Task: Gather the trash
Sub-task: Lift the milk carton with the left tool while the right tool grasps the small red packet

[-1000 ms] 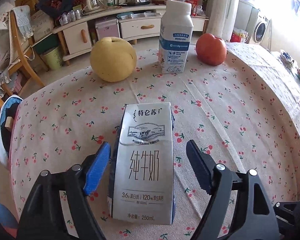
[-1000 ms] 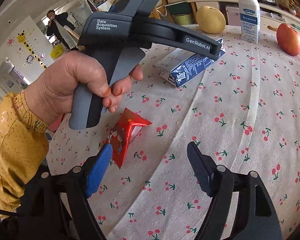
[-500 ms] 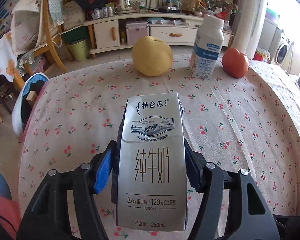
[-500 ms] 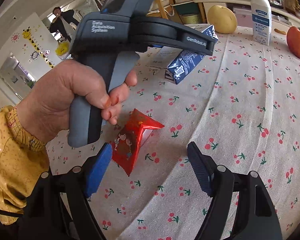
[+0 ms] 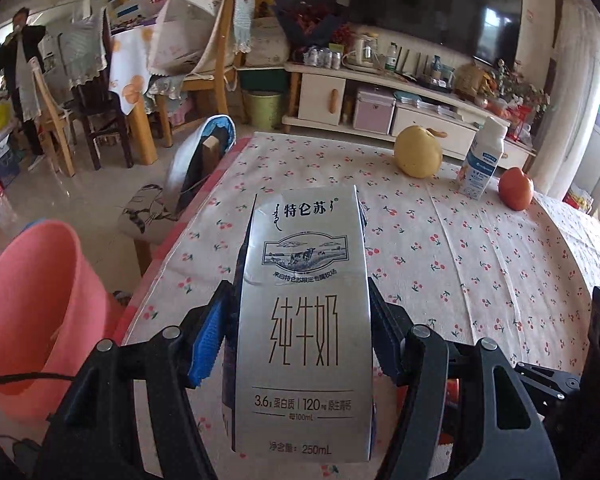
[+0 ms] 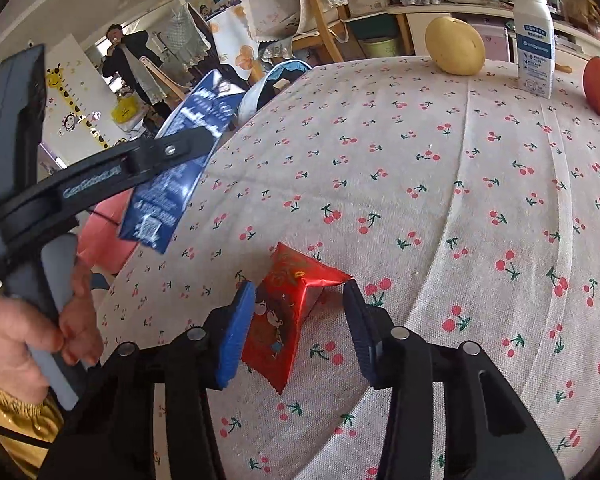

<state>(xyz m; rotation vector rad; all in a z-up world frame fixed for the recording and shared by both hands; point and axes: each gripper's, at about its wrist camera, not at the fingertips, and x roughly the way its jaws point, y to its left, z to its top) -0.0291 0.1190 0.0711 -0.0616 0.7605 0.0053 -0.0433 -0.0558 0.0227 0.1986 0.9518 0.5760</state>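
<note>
The left tongs (image 5: 300, 344) pinch the milk box (image 5: 304, 320) (pink bin (image 5: 32, 304) waits left), so squeeze the spread right tongs (image 6: 296, 332) gently around the red wrapper (image 6: 284, 312) between them.

The left claw (image 5: 298, 344) is clamped on its load and raised, while the right claw (image 6: 298, 328) gapes low.

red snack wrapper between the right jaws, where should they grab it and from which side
Pinch the red snack wrapper across its puffed middle, approaching low along the tablecloth from its near end. It lies flat, lengthwise away from the right gripper, whose open jaws already flank its long sides, the blue pad nearly at its left edge. The crimped ends are thin and would probably slip.
</note>
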